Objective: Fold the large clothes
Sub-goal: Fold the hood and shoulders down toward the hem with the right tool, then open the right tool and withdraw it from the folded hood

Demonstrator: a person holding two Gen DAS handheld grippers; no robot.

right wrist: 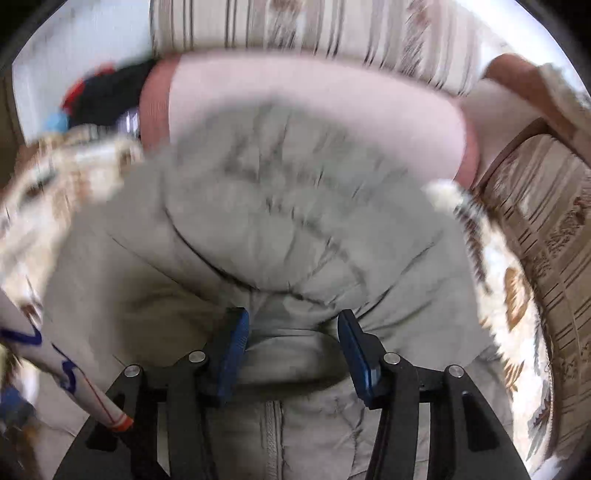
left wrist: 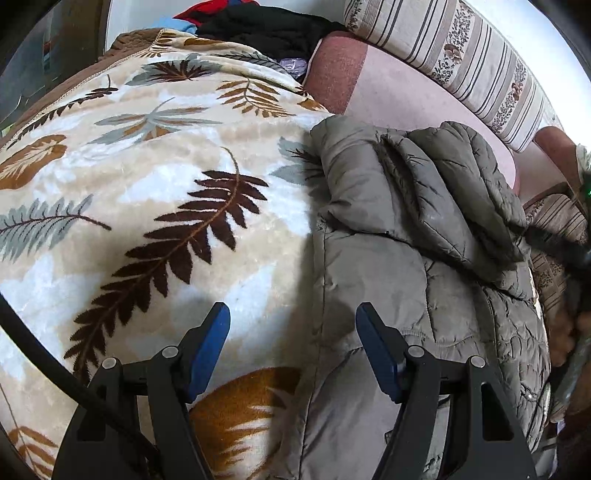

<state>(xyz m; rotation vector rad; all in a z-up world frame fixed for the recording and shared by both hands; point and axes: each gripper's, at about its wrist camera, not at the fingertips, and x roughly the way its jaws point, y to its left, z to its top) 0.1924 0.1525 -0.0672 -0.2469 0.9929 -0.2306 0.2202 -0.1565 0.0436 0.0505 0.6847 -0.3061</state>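
A grey-green padded jacket (left wrist: 424, 229) lies folded on a leaf-patterned plush blanket (left wrist: 147, 177), its sleeve laid across the top. My left gripper (left wrist: 291, 314) hovers open over the jacket's left edge, one blue pad above the blanket, the other above the jacket, with nothing pinched. In the blurred right wrist view the jacket (right wrist: 288, 192) fills the middle. My right gripper (right wrist: 291, 321) has a bunched fold of jacket filling the gap between its blue pads, with creases drawn toward them. The zip runs below the fingers.
A pink cushion (left wrist: 406, 99) and a striped bolster (left wrist: 461, 62) lie behind the jacket. Dark, red and blue clothes (left wrist: 266, 26) are piled at the back. A patterned sofa arm (right wrist: 546, 236) stands on the right. A white rod with blue marks (right wrist: 74, 373) crosses the lower left.
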